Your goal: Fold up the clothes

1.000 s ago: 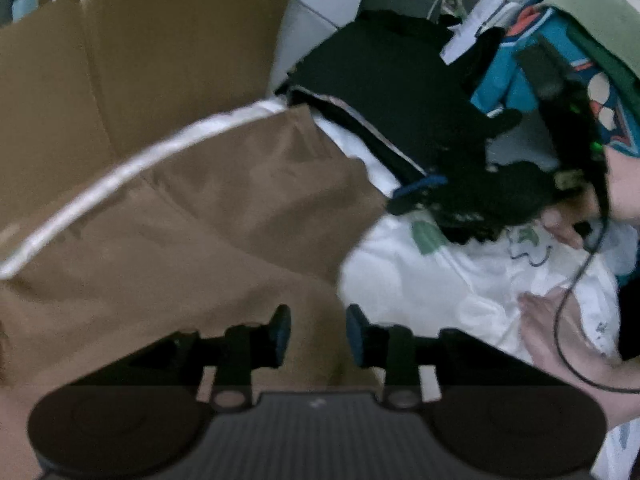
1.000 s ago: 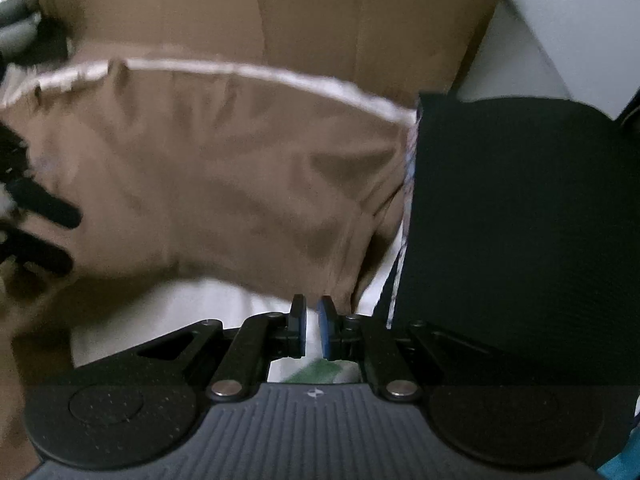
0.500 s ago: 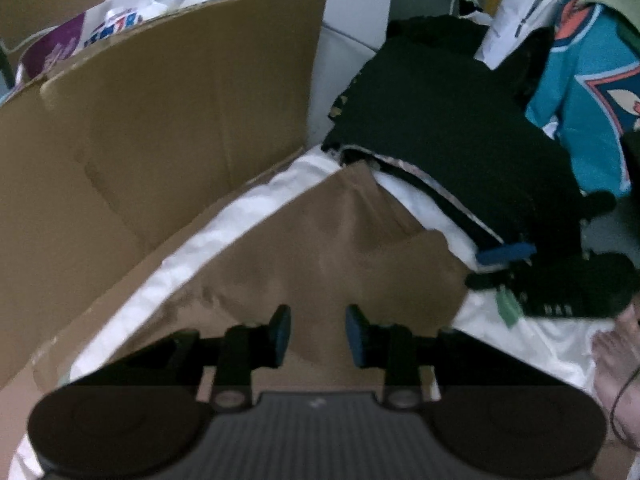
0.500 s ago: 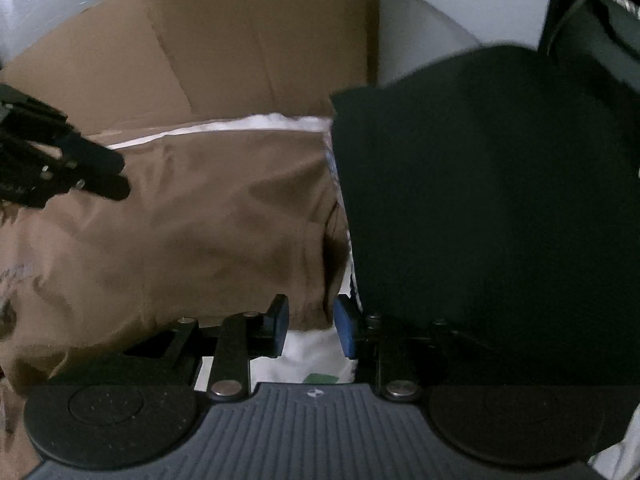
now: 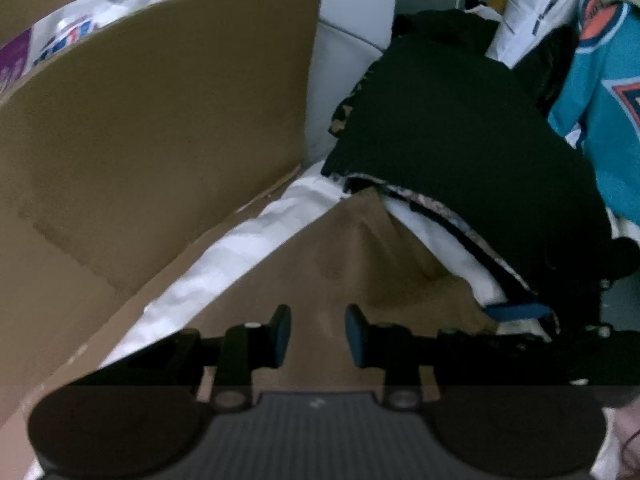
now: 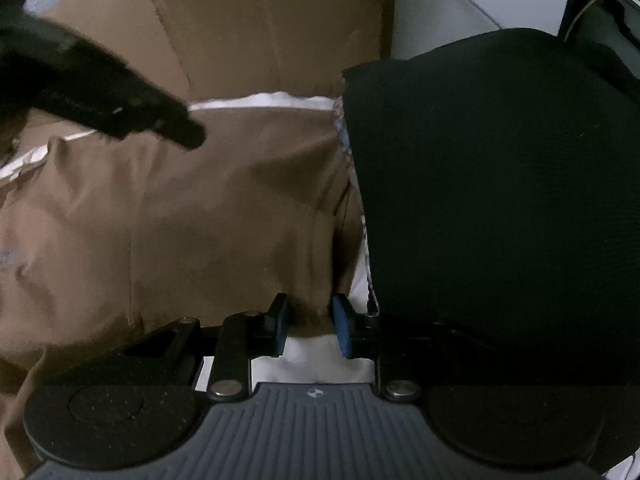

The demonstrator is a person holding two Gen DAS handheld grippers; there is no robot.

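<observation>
Brown garment (image 6: 200,220) lies beside black clothes (image 6: 500,200); right gripper (image 6: 310,326) jaws closing around its edge, left gripper (image 5: 318,334) jaws parted, empty.

Dim, soft indoor light; fisheye-bent edges, slight motion blur.

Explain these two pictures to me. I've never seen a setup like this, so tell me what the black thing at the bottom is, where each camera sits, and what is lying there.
There is no robot here. A person holds a two-fingered gripper in each hand, with a camera on each looking forward along its fingers. One picture comes from the left gripper, the other from the right gripper. A brown garment lies spread on white bedding, with a black garment beside it and cardboard behind. The left fingers are open over the brown cloth, holding nothing. The right fingers are closing with the brown garment's edge between them. The dark shape at the upper left of the right picture is the other gripper.
</observation>
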